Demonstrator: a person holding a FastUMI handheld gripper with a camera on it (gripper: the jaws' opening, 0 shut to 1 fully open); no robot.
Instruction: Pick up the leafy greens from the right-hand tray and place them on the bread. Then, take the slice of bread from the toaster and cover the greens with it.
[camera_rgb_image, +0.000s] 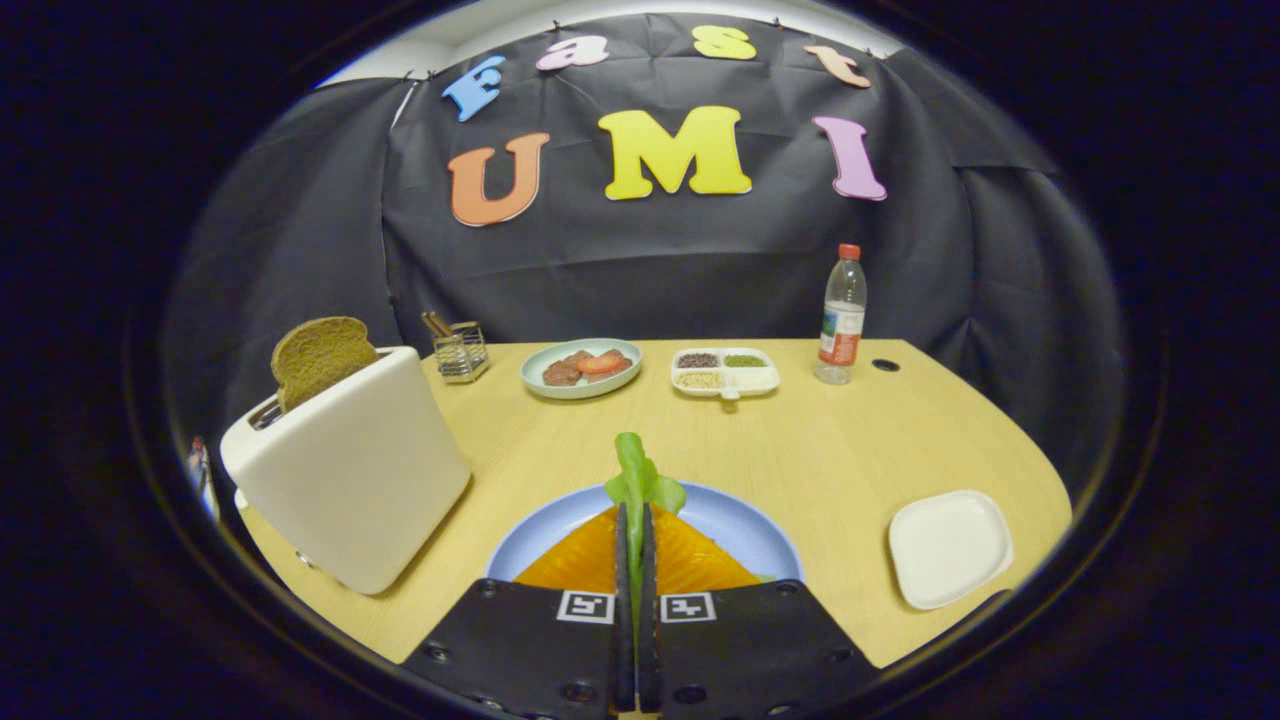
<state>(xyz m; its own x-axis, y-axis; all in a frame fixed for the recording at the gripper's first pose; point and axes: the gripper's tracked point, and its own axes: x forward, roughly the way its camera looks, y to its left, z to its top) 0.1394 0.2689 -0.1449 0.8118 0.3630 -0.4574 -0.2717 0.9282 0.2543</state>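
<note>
Now pinching the greens upright between the nearly closed fingers of the gripper, low at frame centre. Hanging right over the orange bread on the blue plate, leaf's long axis pointing away. Toaster slice standing at left.

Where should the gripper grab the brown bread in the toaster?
By the rounded top of the bread slice, coming down from above. It stands upright with only its upper half clear of the toaster slot. First the gripper, shut on the leafy greens, must let them go.
</note>
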